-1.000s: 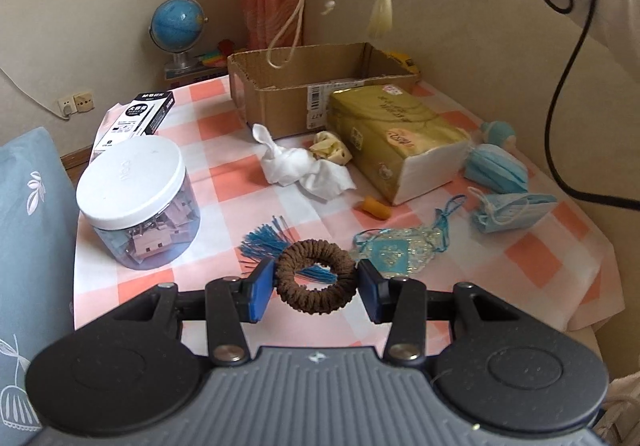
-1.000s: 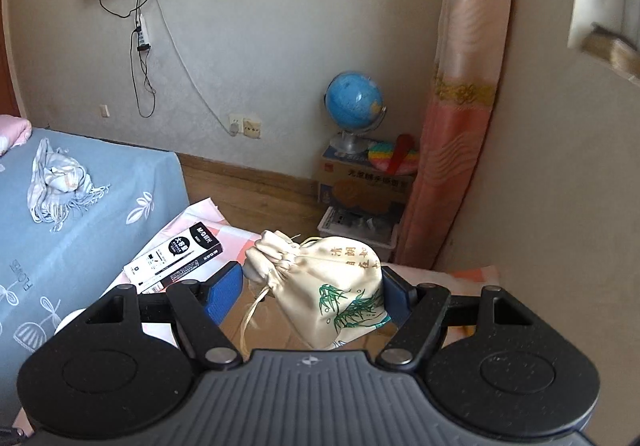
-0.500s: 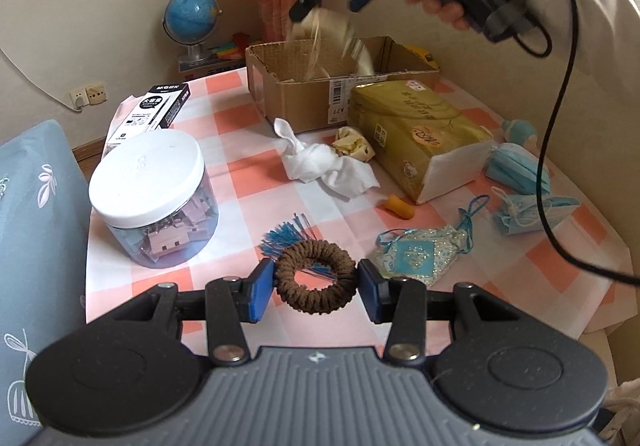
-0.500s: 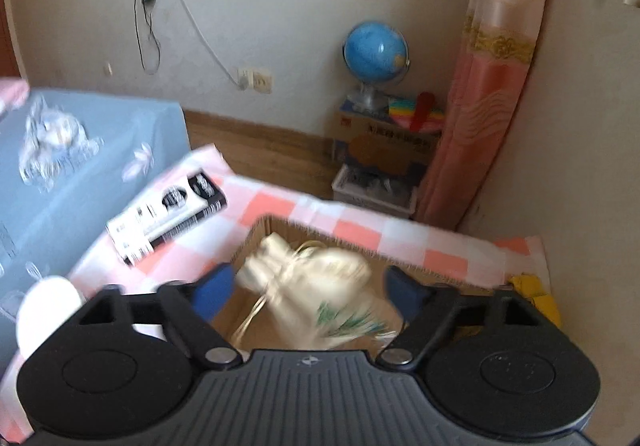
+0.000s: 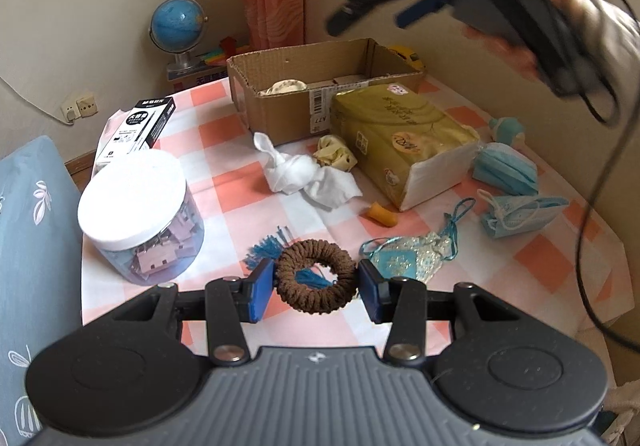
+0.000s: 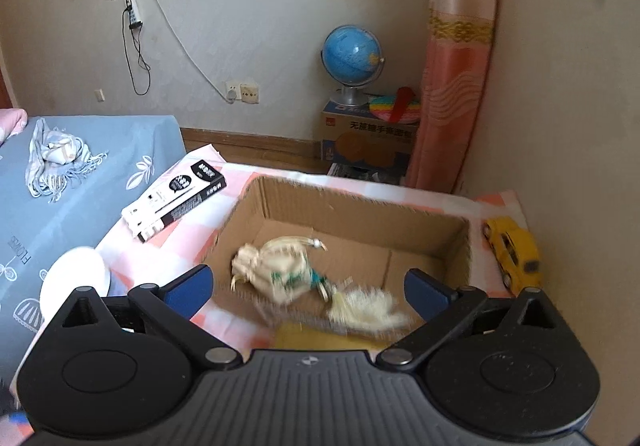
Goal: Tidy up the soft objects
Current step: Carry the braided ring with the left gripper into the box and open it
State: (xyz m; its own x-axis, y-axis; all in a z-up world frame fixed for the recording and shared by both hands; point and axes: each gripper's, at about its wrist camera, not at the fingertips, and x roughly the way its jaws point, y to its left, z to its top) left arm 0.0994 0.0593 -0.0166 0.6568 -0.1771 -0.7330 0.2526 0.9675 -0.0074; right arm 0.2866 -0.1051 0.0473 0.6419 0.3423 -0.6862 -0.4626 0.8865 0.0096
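My left gripper [image 5: 316, 286] is shut on a brown braided ring [image 5: 316, 288] with a blue tassel, held just above the checked tablecloth [image 5: 224, 197]. My right gripper [image 6: 308, 288] is open and empty above the cardboard box [image 6: 432, 221]; it also shows high in the left wrist view [image 5: 372, 11]. A cream drawstring pouch [image 6: 276, 272] with its tassel lies inside the box, and its top shows over the box wall [image 5: 284, 85]. On the cloth lie a white crumpled cloth [image 5: 308, 177], a blue sequin pouch [image 5: 408, 260], and two blue face masks [image 5: 508, 173].
A tissue pack [image 5: 400, 141] lies in front of the box. A clear jar with a white lid [image 5: 136, 213] stands at the left, a black-and-white carton [image 5: 140, 125] behind it. A yellow toy car [image 6: 514, 252] sits right of the box. A bed [image 6: 60, 181] is left.
My right gripper opened and let go of the cream pouch, which dropped into the cardboard box. My left gripper kept hold of the brown ring and moved slightly nearer the box.
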